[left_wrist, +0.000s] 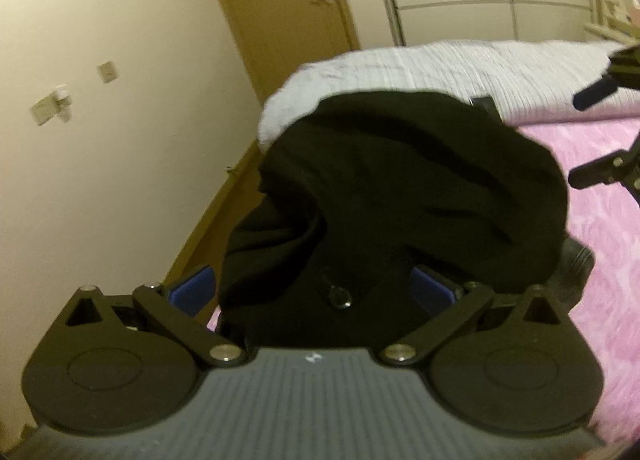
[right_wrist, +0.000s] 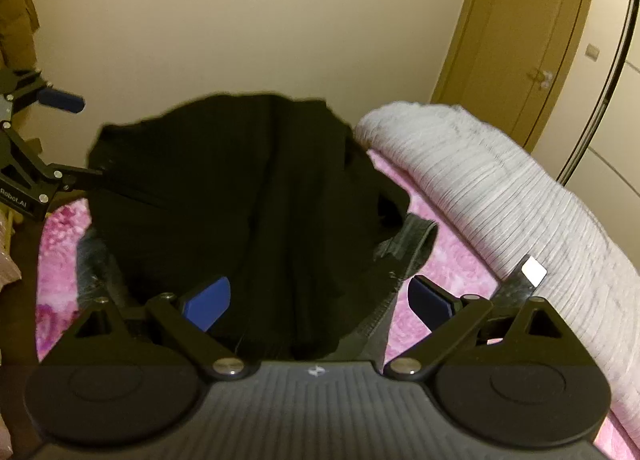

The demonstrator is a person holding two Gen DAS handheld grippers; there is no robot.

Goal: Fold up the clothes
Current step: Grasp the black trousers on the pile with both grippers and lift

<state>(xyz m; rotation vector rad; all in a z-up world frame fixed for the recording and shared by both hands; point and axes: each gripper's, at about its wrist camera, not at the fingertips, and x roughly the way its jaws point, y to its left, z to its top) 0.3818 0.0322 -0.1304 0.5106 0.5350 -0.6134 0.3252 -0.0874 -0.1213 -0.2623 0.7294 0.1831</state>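
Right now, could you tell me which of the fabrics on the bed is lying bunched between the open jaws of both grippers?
The black garment. It is the dark crumpled one on the pink blanket; the ribbed white cover lies beyond it, clear of the jaws.

garment point(right_wrist: 240, 188) on bed point(right_wrist: 452, 260), blanket point(right_wrist: 500, 196) right

Matt black cloth garment point(right_wrist: 240, 188); fuzzy pink blanket point(right_wrist: 448, 260)

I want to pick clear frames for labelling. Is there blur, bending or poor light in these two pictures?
Left wrist view: motion blur smears the pink blanket; the black garment is a dark mass with few folds visible; the door bows. Right wrist view: the same warm dim light, a soft striped grey cover, dark corners.
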